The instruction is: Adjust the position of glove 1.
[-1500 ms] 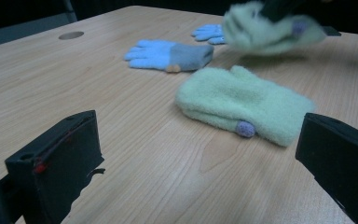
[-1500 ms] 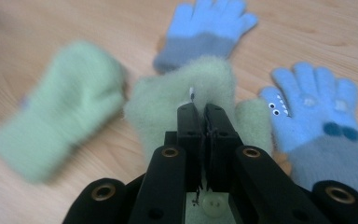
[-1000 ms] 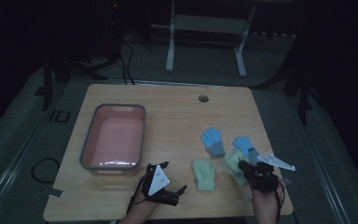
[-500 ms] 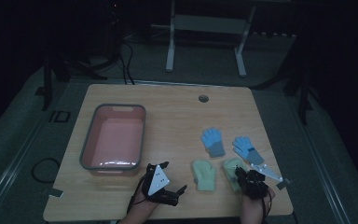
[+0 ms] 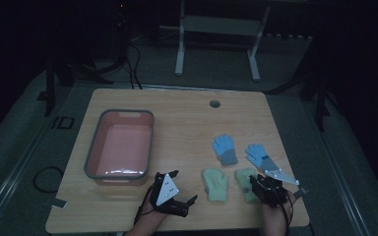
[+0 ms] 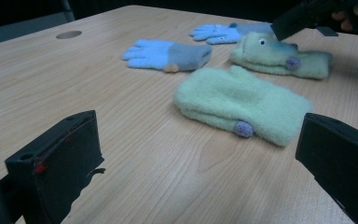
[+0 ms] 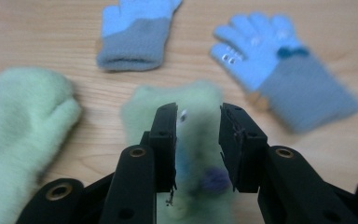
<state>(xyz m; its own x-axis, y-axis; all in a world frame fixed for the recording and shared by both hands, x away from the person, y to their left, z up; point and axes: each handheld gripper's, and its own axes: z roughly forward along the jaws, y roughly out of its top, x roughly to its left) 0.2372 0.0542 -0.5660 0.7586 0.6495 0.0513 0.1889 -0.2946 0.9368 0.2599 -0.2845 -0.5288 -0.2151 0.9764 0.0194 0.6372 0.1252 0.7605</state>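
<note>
Right hand-held gripper (image 7: 198,128) part-open over green mitten (image 7: 191,140), 2 blue gloves (image 7: 137,32) beyond.

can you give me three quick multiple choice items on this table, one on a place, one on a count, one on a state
1. Where does the pink bin sit on the table in the high view?
A. left part
B. right part
C. far edge, centre

2. How many gloves and mittens lie on the table?
A. two
B. four
C. six

3. How do the right tongs stand?
A. shut tight
B. open, jaws either side of a green mitten
C. holding a blue glove

Answers: 1 A, the bin is left of all the handwear. 2 B, two blue gloves and two green mittens. 3 B, a gap shows between the jaws over the mitten.
</note>
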